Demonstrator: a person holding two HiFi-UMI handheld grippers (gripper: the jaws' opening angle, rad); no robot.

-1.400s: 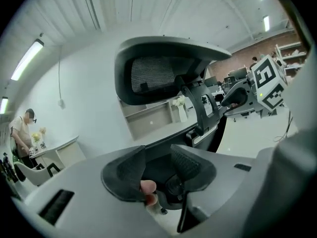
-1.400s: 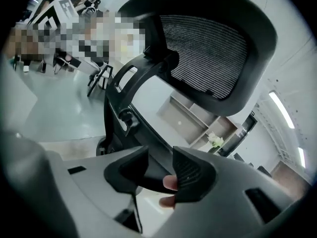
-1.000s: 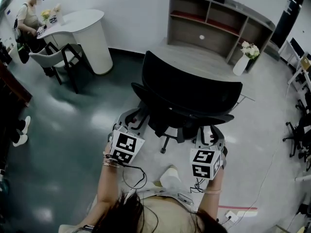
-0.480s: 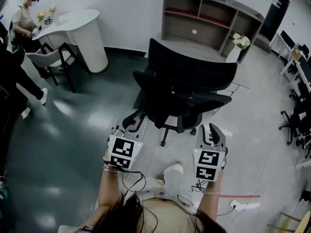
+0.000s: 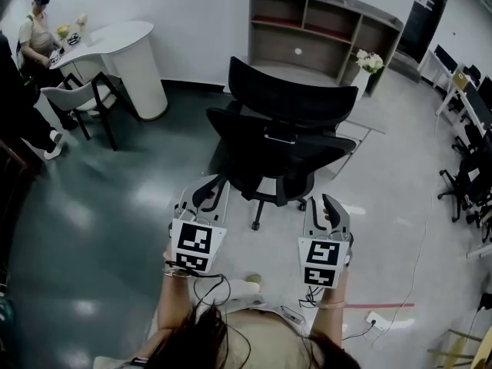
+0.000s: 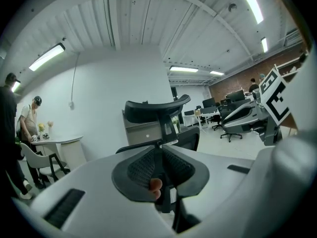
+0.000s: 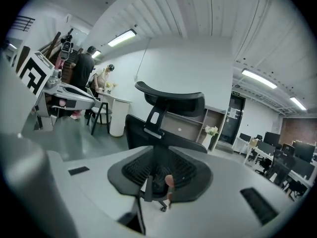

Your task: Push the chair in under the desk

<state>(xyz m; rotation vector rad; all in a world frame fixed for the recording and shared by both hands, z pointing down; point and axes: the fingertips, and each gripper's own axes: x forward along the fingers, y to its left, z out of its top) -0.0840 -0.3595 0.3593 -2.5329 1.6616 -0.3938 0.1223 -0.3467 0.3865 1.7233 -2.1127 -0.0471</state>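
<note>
Left gripper (image 5: 206, 193) and right gripper (image 5: 327, 210) hang empty, jaws narrowly apart and closing on nothing, clear behind the chair (image 5: 284, 144), whose seat seems tucked at the desk's (image 5: 361, 112) near edge, so the push looks finished.

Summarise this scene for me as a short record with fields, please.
chair: black, standing at the desk, its back towards the grippers
left gripper: fingers closing, nothing between them, clear of the chair
right gripper: fingers closing, nothing between them, clear of the chair
background: seated person at white table, far left
</note>
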